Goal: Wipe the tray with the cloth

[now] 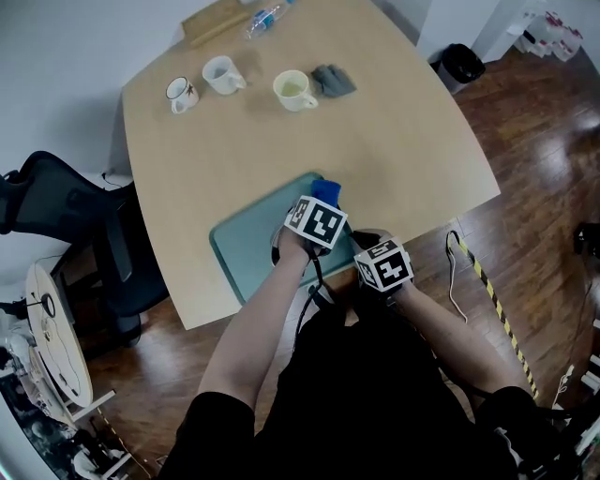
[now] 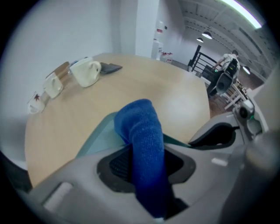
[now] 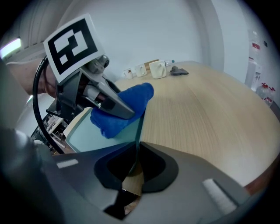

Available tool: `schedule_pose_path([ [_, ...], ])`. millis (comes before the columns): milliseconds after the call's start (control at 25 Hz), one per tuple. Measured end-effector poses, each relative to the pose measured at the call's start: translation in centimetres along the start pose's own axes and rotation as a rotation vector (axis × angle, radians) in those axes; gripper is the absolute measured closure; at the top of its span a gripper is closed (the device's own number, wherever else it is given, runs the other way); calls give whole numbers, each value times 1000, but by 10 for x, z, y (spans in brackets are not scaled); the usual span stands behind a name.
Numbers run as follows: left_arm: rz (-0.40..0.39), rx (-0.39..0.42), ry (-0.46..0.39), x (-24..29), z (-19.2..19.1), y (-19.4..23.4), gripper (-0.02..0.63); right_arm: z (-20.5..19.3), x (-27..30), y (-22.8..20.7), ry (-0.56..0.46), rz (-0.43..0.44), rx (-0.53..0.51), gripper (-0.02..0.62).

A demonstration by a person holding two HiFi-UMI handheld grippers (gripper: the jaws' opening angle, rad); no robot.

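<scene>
A teal tray [image 1: 246,246] lies at the near edge of the wooden table. My left gripper [image 2: 146,164] is shut on a blue cloth [image 2: 142,131], which bulges out past the jaws and rests on the tray's far right part [image 1: 326,191]. In the right gripper view the cloth [image 3: 127,103] sits under the left gripper [image 3: 109,103] on the tray's surface [image 3: 87,131]. My right gripper [image 3: 135,162] is shut on the tray's near right rim, the thin edge pinched between its jaws. In the head view its marker cube [image 1: 383,265] hides the jaws.
At the table's far side stand three mugs [image 1: 182,94], [image 1: 223,74], [image 1: 294,90], with a grey cloth [image 1: 334,81], a water bottle [image 1: 264,17] and a wooden board [image 1: 214,19]. A black office chair [image 1: 66,216] stands left of the table.
</scene>
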State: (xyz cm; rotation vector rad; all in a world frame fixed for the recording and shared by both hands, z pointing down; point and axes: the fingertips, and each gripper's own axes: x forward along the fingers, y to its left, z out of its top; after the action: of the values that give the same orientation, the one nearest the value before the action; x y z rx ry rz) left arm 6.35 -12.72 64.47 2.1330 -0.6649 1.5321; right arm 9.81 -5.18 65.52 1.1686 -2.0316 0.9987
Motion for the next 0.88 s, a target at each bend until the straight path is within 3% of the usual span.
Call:
schedule_pose_path([
  [80, 6, 32, 5, 4, 6, -9, 456, -1, 1, -2, 1, 5, -2, 565],
  [200, -19, -11, -15, 1, -3, -9, 456, -5, 1, -4, 9, 10, -6, 565],
  [320, -42, -69, -18, -8, -33, 1, 456, -8, 1, -5, 21, 10, -15, 563],
  [480, 5, -116, -7, -26, -91, 32, 454, -8, 2, -6, 36, 3, -26, 563],
  [680, 67, -265, -8, -50, -160, 78, 451, -7, 4, -7, 45, -10, -29, 563],
  [880, 95, -470, -43, -67, -207, 107, 449, -3, 6, -8, 51, -14, -30, 563],
])
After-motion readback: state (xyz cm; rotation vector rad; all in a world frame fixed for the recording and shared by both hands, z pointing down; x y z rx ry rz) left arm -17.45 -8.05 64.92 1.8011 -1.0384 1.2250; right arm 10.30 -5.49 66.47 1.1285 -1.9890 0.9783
